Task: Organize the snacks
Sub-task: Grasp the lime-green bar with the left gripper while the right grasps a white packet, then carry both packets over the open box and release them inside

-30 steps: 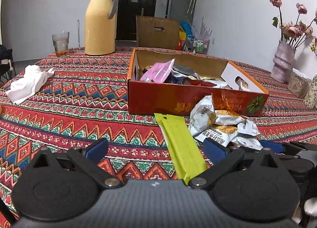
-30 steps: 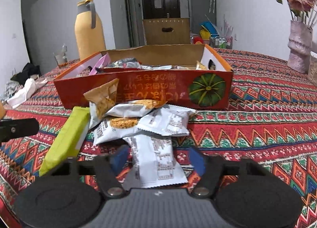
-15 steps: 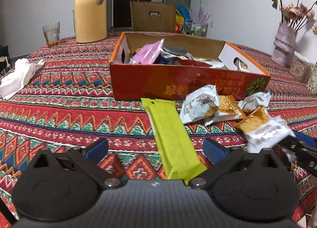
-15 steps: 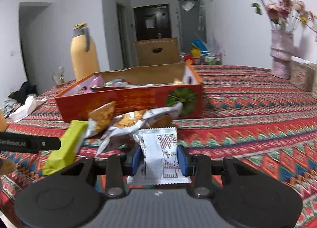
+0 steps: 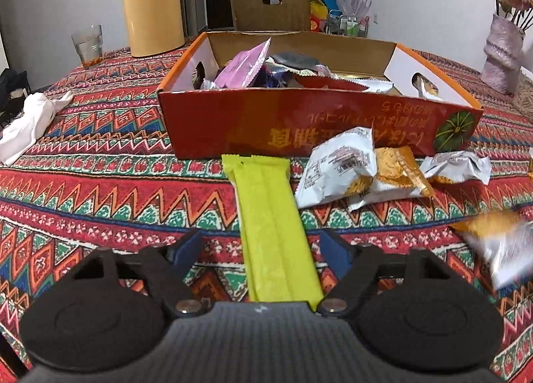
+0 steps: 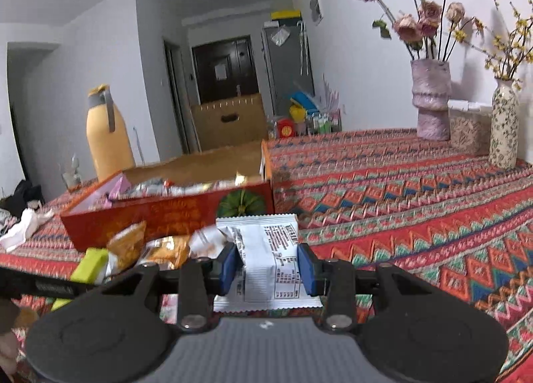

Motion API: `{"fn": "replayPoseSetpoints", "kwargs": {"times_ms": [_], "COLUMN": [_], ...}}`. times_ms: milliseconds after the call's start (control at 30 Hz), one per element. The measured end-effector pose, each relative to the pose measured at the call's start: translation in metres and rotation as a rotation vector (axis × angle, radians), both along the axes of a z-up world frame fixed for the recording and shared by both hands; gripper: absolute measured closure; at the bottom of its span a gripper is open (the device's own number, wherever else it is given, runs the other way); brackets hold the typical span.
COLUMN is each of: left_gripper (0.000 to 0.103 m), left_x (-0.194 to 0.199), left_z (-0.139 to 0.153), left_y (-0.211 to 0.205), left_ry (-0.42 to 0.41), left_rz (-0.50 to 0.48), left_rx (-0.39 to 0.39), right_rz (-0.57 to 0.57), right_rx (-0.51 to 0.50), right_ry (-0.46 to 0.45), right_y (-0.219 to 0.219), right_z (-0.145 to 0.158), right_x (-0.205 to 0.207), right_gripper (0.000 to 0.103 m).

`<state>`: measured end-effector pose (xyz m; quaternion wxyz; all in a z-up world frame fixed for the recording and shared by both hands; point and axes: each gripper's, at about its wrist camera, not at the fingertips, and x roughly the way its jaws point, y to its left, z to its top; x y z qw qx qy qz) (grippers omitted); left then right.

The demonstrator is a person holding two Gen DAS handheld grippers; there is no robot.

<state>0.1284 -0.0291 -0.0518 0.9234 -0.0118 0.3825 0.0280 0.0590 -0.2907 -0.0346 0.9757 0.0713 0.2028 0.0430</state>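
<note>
A woven cloth in red, green and blue zigzags is covering the surface (image 5: 100, 163), giving soft, slightly grippy footing to everything on it. A shallow red cardboard box (image 5: 299, 123), printed and open-topped, is sitting toward the far middle, already holding a jumble of foil and plastic packets. Just near of its front wall a long, flat lime-green snack bar (image 5: 273, 226) is lying lengthwise, and to its right a loose heap of crinkled white and orange packets (image 5: 359, 173) is resting against the box.

The left gripper (image 5: 266, 246) is hovering with its jaws wide, straddling the near end of the green bar without touching it. The right gripper (image 6: 266, 266) is holding a white snack packet (image 6: 266, 256), jaws narrowed onto its sides, lifted clear of the cloth near the box's right corner.

The step in hand looks like carrying that packet over the box. It is thin, slippery and puffed, so a steady squeeze is wise; clearing the front wall before letting go should keep it from catching on the cardboard edge.
</note>
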Motion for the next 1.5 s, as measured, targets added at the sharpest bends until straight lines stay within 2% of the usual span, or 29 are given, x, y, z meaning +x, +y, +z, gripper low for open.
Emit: {"fn": "replayPoseSetpoints", "kwargs": {"times_ms": [100, 233, 667, 933, 1267, 1500], "left_gripper": [0.06, 0.066, 0.069, 0.069, 0.069, 0.069], "left_x": [0.0, -0.002, -0.02, -0.024, 0.015, 0.045], "left_z": [0.002, 0.003, 0.024, 0.069, 0.121, 0.13], "left_y": [0.0, -0.002, 0.016, 0.019, 0.014, 0.014], "left_ry": [-0.014, -0.028, -0.095, -0.231, -0.359, -0.381], "left_rz": [-0.01, -0.012, -0.033, -0.066, -0.086, -0.079], "left_rx": [-0.003, 0.009, -0.046, -0.058, -0.049, -0.069], "right_rz": [0.0, 0.009, 0.019, 0.041, 0.059, 0.072], "right_rx": [0.005, 0.013, -0.002, -0.033, -0.063, -0.093], "right_ry": [-0.006, 0.011, 0.017, -0.021, -0.087, -0.107], "right_y": [-0.001, -0.001, 0.007, 0.022, 0.051, 0.07], "right_z": [0.001, -0.004, -0.005, 0.014, 0.046, 0.063], "right_x": [0.003, 0.006, 0.007, 0.021, 0.065, 0.108], "right_gripper": [0.065, 0.065, 0.065, 0.065, 0.065, 0.065]}}
